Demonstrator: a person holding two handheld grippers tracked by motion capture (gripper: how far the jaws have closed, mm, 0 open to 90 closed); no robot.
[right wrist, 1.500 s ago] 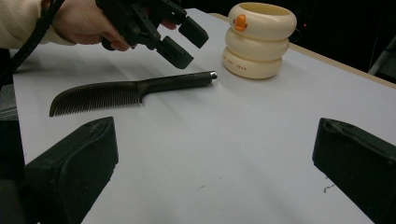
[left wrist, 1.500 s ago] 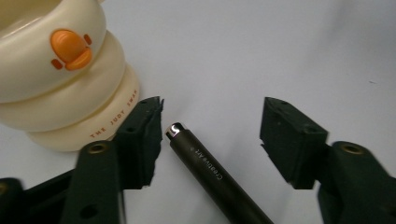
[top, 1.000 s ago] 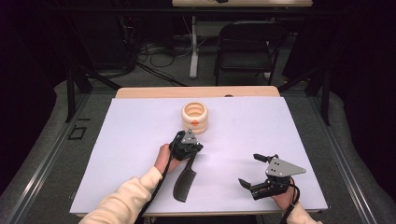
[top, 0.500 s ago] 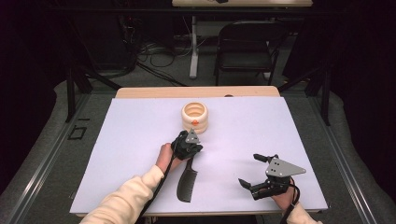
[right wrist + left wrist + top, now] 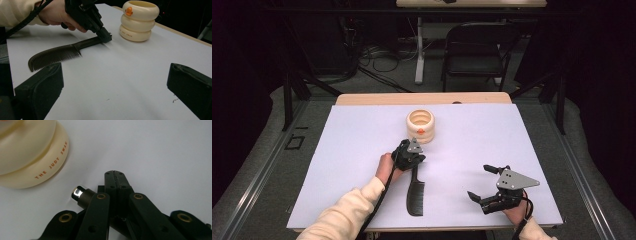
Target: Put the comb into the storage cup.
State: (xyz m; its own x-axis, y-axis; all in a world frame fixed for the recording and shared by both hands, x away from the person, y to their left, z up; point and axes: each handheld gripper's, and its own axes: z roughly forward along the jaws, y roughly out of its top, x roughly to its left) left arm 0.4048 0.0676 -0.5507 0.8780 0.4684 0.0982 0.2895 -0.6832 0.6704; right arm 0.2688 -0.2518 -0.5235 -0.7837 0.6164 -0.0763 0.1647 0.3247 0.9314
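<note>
Comb (image 5: pixel 415 192) handle clamped in left gripper (image 5: pixel 413 151) jaws, right gripper (image 5: pixel 486 182) jaws wide open, cream holder (image 5: pixel 420 125) nearby

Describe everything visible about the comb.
The comb is black, plastic-looking, with a row of fine teeth along one side, a curved end and a slim round handle with a shiny tip. It lies flat on the white table cover, handle toward the cream ringed cup. The left gripper is shut on the handle.
</note>
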